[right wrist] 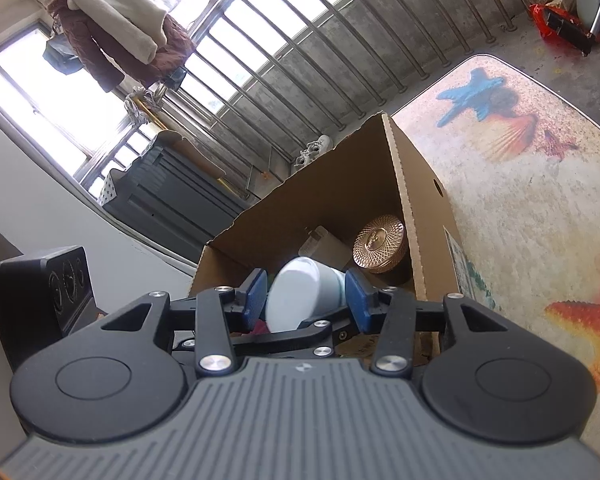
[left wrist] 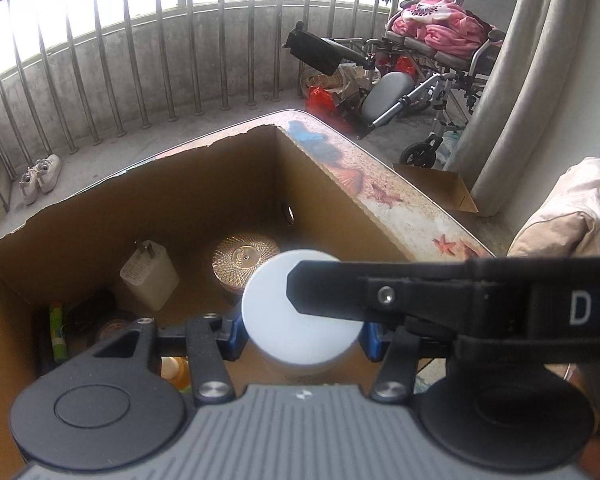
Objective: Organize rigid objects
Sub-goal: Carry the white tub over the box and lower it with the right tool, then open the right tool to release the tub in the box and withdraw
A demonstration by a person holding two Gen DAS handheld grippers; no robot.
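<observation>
At the lower centre of the left wrist view, the left gripper (left wrist: pixel 302 330) grasps a white jar (left wrist: pixel 302 312) between its blue pads (left wrist: pixel 232 334), above the open cardboard box (left wrist: pixel 180 200). The right gripper (right wrist: pixel 306 300) shows in its own view with pads either side of the same white jar (right wrist: pixel 300 294); I cannot tell whether they press it. Its black finger crosses the jar in the left view. Lower in the box lie a gold-lidded tin (left wrist: pixel 246 258), a white charger plug (left wrist: pixel 150 276) and a green tube (left wrist: pixel 57 330). The box stands on a seashell-patterned table (right wrist: pixel 532 208).
</observation>
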